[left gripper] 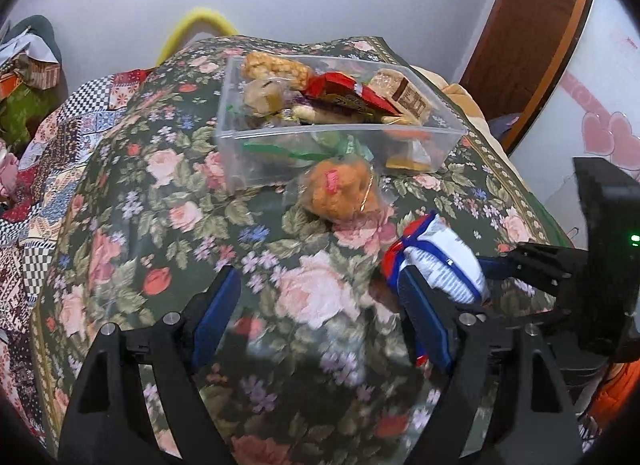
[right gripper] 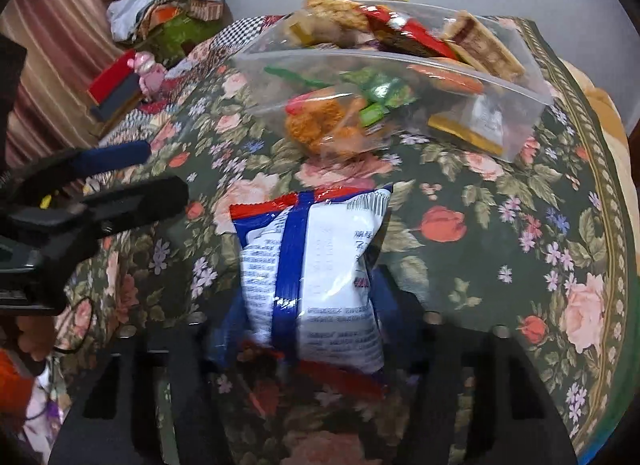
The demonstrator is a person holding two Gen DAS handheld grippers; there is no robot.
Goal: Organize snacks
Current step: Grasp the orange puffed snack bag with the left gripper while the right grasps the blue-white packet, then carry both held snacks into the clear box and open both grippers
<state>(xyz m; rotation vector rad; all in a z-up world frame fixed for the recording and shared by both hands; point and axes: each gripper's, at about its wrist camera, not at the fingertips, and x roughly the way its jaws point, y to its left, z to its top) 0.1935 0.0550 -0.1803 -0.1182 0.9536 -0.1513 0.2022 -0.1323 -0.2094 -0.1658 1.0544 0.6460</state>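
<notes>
**Chip bag in the right gripper, bin waiting ahead**

From the left wrist camera, the left gripper [left gripper: 316, 317] hangs over the floral bedspread [left gripper: 132, 201] with its blue-padded fingers [left gripper: 216, 317] spread wide and nothing between them, probably kept free for the next pickup. Ahead stands the clear plastic bin [left gripper: 240, 153], already heaped with wrapped snacks. Just in front of its near wall lies an orange snack in clear wrap [left gripper: 340, 189], outside the bin, apparently touching it. To the right, the right gripper [left gripper: 448, 277] pinches the white-and-blue chip bag [left gripper: 440, 265] above the cloth.

From the right wrist camera, the chip bag [right gripper: 316, 265] fills the middle of the view, standing lengthwise between the fingers; the jaws are closed on its lower half, so its red-sealed top points toward the bin [right gripper: 520, 65]. Holding it by one end likely leaves the free end to go over the bin's wall first. The orange snack [right gripper: 316, 125] lies between bag and bin, loose on the cloth. The left gripper [right gripper: 136, 173] shows at the left edge, well apart from the bag and clear of its path.
</notes>
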